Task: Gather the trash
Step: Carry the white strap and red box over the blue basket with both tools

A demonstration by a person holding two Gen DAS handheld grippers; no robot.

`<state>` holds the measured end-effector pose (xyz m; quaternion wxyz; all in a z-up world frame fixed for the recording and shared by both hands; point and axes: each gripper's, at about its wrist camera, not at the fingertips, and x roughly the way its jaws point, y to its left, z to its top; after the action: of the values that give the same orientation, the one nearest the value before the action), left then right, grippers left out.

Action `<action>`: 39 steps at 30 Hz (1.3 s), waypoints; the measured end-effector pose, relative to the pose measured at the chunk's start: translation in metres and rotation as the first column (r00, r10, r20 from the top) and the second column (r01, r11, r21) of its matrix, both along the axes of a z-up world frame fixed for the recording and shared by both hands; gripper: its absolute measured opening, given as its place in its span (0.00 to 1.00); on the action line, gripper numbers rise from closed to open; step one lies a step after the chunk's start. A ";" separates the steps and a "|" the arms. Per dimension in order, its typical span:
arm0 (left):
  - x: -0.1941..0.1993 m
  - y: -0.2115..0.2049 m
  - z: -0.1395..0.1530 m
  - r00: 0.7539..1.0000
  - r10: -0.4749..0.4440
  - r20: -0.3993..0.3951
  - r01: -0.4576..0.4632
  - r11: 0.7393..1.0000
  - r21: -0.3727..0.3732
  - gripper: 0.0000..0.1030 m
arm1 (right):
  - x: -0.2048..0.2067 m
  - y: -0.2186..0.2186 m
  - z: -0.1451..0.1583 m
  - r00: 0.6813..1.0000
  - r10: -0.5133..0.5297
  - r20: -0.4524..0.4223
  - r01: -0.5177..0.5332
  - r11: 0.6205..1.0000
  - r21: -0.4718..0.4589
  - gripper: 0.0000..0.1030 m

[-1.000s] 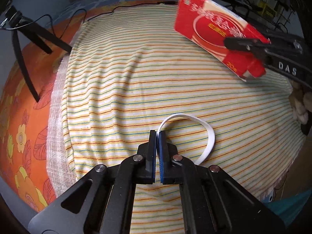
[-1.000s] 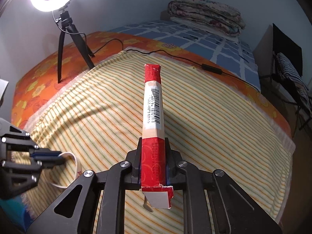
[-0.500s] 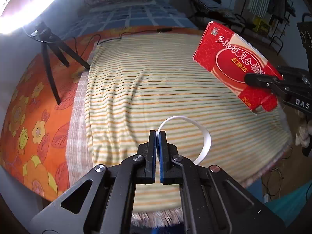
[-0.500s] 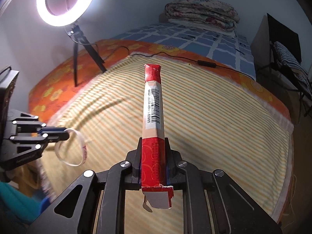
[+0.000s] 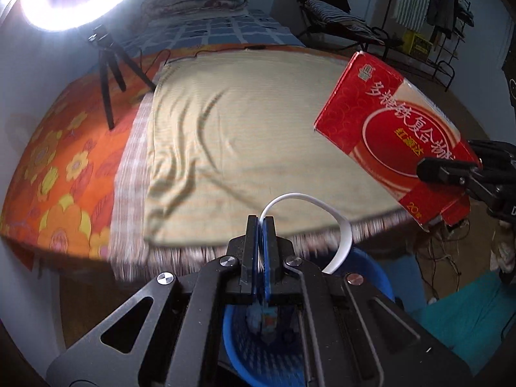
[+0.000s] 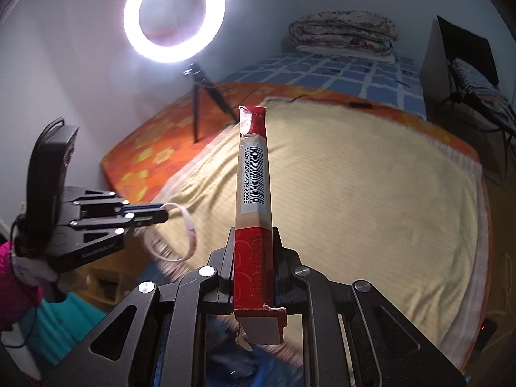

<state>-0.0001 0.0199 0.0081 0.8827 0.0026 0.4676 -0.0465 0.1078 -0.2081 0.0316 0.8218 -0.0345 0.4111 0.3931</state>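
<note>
My left gripper [image 5: 260, 222] is shut on a curled white plastic strip [image 5: 342, 229] and holds it off the bed's front edge, above a blue mesh basket [image 5: 371, 267]. My right gripper [image 6: 253, 242] is shut on a flat red medicine box [image 6: 253, 174], held edge-up in the air. In the left wrist view the red box [image 5: 387, 135] hangs at the right, above the bed's corner. In the right wrist view the left gripper [image 6: 166, 215] with the strip [image 6: 190, 235] is at the left.
The bed carries a striped yellow cloth [image 5: 251, 135] over an orange flowered sheet [image 5: 64, 161]. A ring light [image 6: 174, 13] on a tripod [image 5: 108, 74] stands on the bed's left. A black cable [image 6: 354, 104], folded blankets [image 6: 345, 32] and a chair [image 6: 467, 64] lie farther back.
Both grippers have pulled back from the bed with their loads. The bed's front edge and the blue basket below have come into the left wrist view.
</note>
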 end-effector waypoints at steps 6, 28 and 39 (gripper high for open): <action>-0.037 -0.006 -0.023 0.999 -0.011 -0.031 0.011 1.000 0.013 0.00 | -0.051 -0.004 -0.019 0.999 0.021 -0.028 -0.021 1.000 -0.010 0.14; -0.073 -0.016 -0.108 0.981 -0.007 -0.191 0.012 1.000 0.026 0.00 | -0.129 0.009 -0.094 0.990 0.077 -0.119 -0.093 0.987 -0.133 0.14; -0.070 -0.021 -0.125 0.974 -0.001 -0.228 0.013 0.999 0.051 0.00 | -0.122 0.016 -0.120 0.984 0.071 -0.165 -0.097 0.983 -0.156 0.15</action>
<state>-0.0705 -0.0007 -0.1165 0.8226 0.0220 0.5670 -0.0372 -0.0141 -0.1924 -0.0886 0.7633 -0.0877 0.5044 0.3940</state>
